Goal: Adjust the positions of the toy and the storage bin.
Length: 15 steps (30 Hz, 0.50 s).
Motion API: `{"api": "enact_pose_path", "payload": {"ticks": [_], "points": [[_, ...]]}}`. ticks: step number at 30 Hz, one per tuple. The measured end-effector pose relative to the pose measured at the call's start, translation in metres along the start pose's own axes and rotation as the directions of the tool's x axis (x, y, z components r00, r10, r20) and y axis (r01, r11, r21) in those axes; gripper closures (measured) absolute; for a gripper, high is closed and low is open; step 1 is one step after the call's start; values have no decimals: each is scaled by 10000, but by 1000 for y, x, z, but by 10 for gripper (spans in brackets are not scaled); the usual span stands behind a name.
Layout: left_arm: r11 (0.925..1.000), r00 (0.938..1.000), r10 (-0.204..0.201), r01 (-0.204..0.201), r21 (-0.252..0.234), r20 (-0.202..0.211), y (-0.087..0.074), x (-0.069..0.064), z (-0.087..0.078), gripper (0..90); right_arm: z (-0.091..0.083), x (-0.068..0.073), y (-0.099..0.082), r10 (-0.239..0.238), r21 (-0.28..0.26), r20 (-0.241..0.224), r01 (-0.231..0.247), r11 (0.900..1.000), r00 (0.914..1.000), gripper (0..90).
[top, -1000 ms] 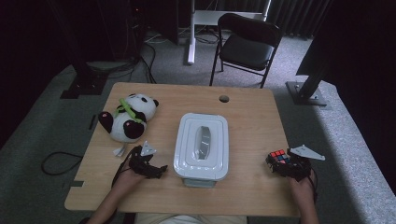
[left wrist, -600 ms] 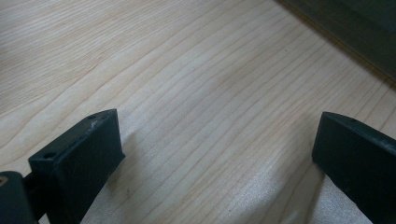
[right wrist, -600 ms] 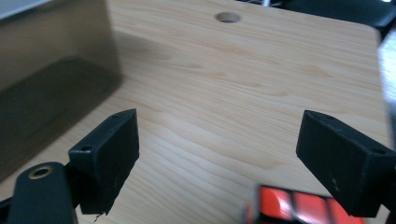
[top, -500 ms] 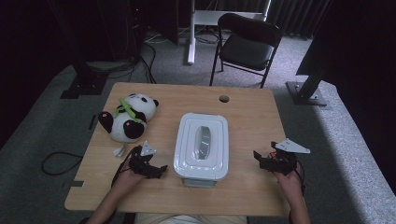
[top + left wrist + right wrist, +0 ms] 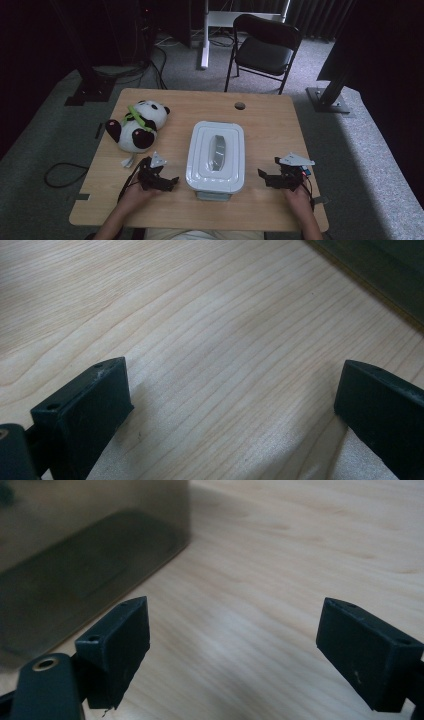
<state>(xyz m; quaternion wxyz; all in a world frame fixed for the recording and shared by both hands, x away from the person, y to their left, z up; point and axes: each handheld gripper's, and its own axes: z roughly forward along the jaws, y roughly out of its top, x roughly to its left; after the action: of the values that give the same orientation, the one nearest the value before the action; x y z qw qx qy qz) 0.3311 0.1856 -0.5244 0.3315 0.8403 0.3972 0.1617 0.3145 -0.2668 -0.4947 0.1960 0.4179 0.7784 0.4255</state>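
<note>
My left gripper [image 5: 172, 181] sits with jaws spread and nothing between them, the panda toy [image 5: 136, 126] beyond it and bare table [image 5: 170, 210] back to the near edge. Just to its right stands the white lidded box [image 5: 216, 156], blocking any sideways sweep. On the box's far side my right gripper [image 5: 262, 174] also gapes empty, jaws toward the box wall, with open wood out to the table's right edge.

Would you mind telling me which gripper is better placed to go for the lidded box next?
Probably the left gripper: it sits nearer the white box, fingers open and pointing at its side. The right gripper is also open and aimed at the box, but farther off.
</note>
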Motion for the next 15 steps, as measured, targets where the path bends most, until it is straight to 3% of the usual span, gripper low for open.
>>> {"api": "enact_pose_path", "payload": {"ticks": [8, 15], "points": [[9999, 9995, 136, -134, -60, 287, -2, 2, -2, 22, 24, 3, -12, -51, 742, -780, 109, 9972, 9969, 142], [9996, 9992, 282, -281, -33, 283, -3, 2, -2, 22, 30, 2, -17, -115, 1181, -723, 200, 9928, 9973, 149]]}}
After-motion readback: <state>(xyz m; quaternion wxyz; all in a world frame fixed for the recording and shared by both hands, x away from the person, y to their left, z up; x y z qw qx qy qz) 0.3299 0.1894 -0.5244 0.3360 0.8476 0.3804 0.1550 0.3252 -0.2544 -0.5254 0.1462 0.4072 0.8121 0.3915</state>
